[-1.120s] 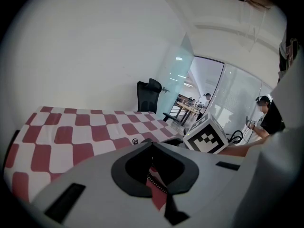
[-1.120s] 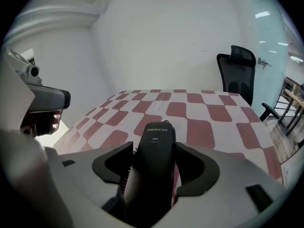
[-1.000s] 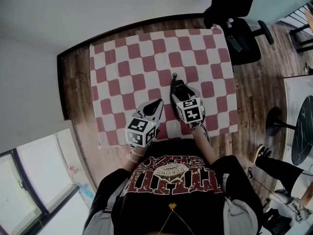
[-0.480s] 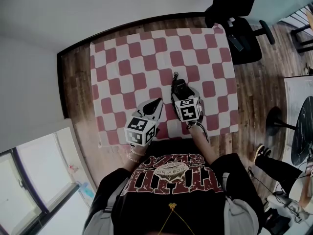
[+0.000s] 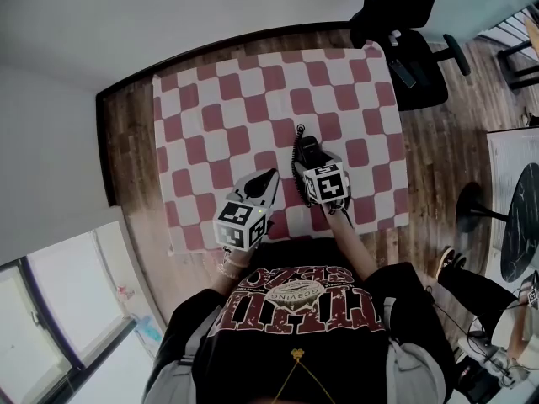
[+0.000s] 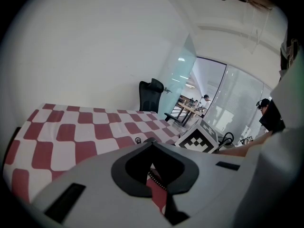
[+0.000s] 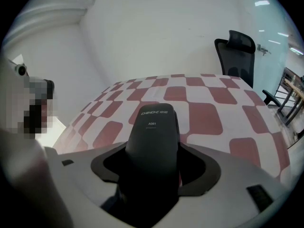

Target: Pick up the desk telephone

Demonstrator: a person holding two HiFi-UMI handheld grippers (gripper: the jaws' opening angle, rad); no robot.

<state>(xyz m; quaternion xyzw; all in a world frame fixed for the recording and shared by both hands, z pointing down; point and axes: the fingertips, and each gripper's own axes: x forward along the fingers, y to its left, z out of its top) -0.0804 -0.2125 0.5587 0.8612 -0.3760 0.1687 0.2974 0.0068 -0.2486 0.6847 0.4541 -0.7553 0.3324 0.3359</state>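
The black telephone [image 7: 152, 122] lies on the checked tablecloth [image 5: 210, 108] between the jaws of the right gripper [image 7: 154, 148], which have just been opening and stand wide around it, while the left gripper [image 5: 270, 178] nearby has its jaws together and empty.

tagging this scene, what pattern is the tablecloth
Red and white checks on the tablecloth; the head view shows it best.

My head camera looks steeply down on the checkered table [image 5: 210, 99]. The camera on my left gripper [image 5: 270, 177] skims low across it. The camera on my right gripper [image 5: 305, 153] sits close over the telephone [image 7: 153, 132]. All share that table.
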